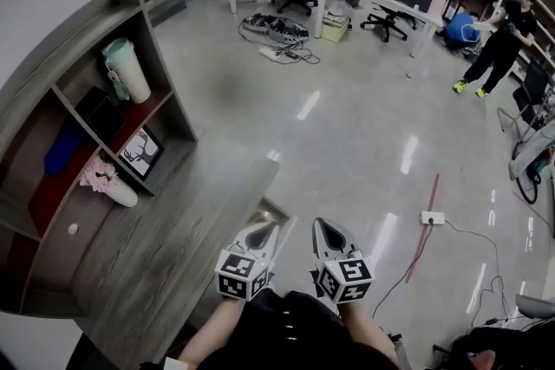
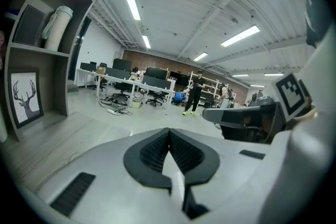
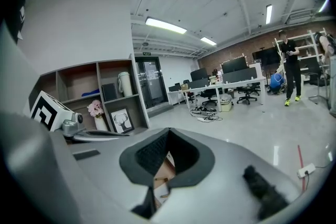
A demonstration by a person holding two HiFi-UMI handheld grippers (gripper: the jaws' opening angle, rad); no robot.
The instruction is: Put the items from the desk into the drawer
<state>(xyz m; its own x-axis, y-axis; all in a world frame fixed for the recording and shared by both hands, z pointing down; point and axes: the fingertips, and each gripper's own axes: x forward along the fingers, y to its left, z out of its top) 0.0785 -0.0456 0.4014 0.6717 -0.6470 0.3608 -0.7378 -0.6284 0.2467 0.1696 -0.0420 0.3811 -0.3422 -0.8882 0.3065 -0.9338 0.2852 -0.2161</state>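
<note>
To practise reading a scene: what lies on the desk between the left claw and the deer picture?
Nothing. In the head view, only bare desk top separates the left claw from the deer picture.

**Occluded / cut / unresolved items**

Head view: the drawer [image 1: 257,215] shows only as a brown sliver beyond the left gripper [image 1: 263,230], and its contents are unreadable. The right gripper view gives just a strip of wood through the slot under the jaws. The shelf unit [image 1: 82,87] runs off the left edge and the desk [image 1: 152,273] is cut at the bottom. The small white object [image 1: 73,229] in the lowest compartment is too small to identify. The dark blue item [image 1: 62,150] sits in shadow, shape unclear. Left gripper view: the right gripper [image 2: 210,115] loses its rear in blur at the rim
</note>
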